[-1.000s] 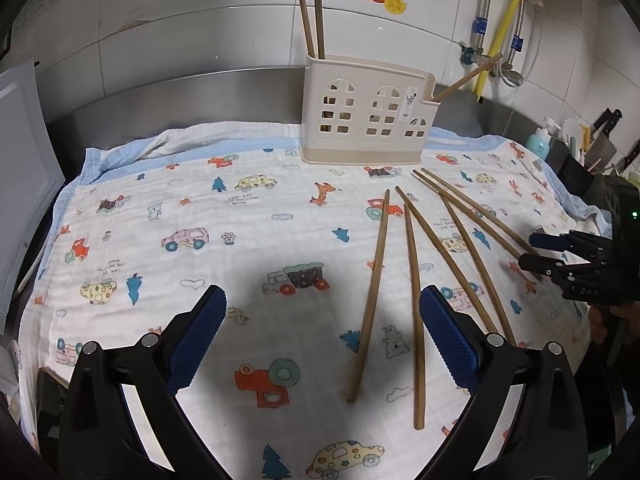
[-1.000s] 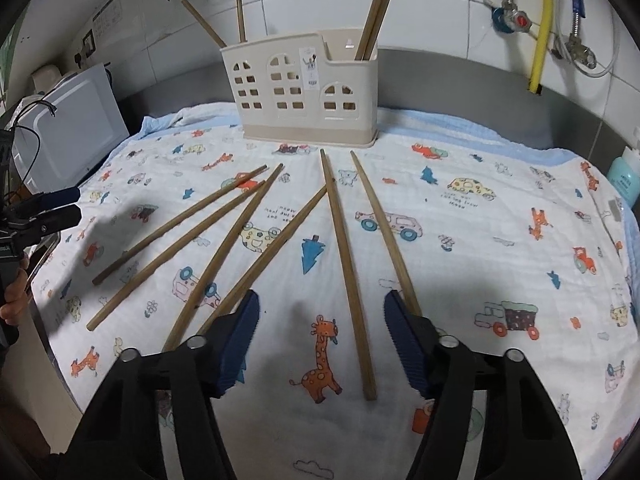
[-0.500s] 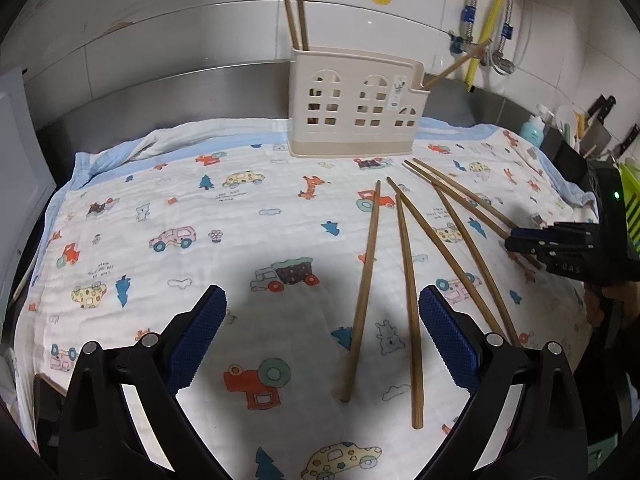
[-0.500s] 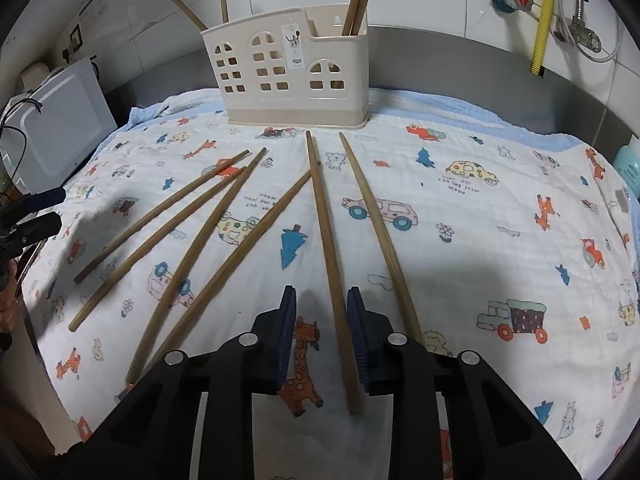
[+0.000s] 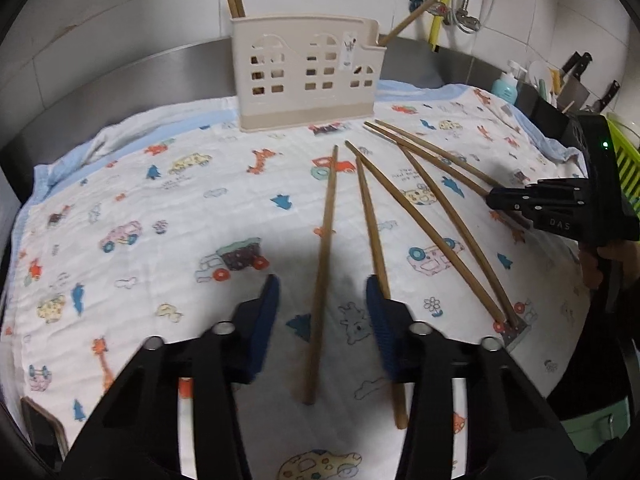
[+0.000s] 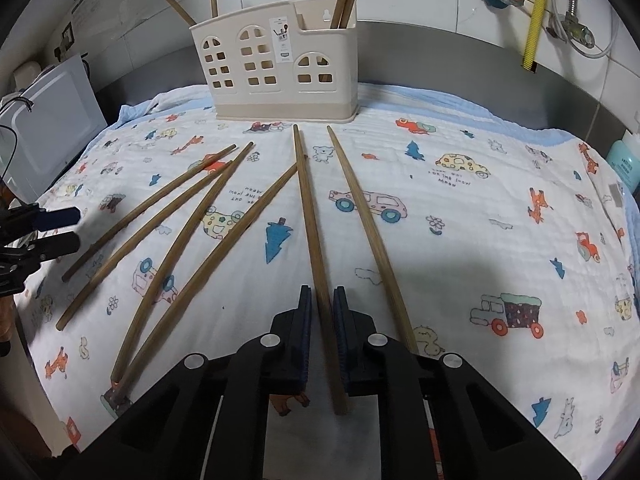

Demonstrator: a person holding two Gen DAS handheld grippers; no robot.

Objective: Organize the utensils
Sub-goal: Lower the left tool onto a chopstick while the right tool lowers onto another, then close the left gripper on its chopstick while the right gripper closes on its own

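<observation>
Several brown chopsticks lie fanned on a cartoon-print cloth (image 5: 160, 208) in front of a cream utensil holder (image 5: 306, 74), which also shows in the right wrist view (image 6: 276, 66) with chopsticks standing in it. My left gripper (image 5: 322, 300) is open, its blue pads on either side of the leftmost chopstick (image 5: 326, 240). My right gripper (image 6: 322, 306) is shut on a chopstick (image 6: 310, 216) lying on the cloth. The right gripper also shows in the left wrist view (image 5: 520, 200), over the far-right chopsticks.
A white appliance (image 6: 48, 120) stands left of the cloth. A steel backsplash, tiled wall and yellow hose (image 6: 536, 12) are behind. A teal bottle (image 5: 504, 84), knives and a green rack (image 5: 624, 160) stand at the right.
My right gripper closed from wide open onto one chopstick. My left gripper moved forward and right, and its jaws narrowed around the leftmost chopstick.
</observation>
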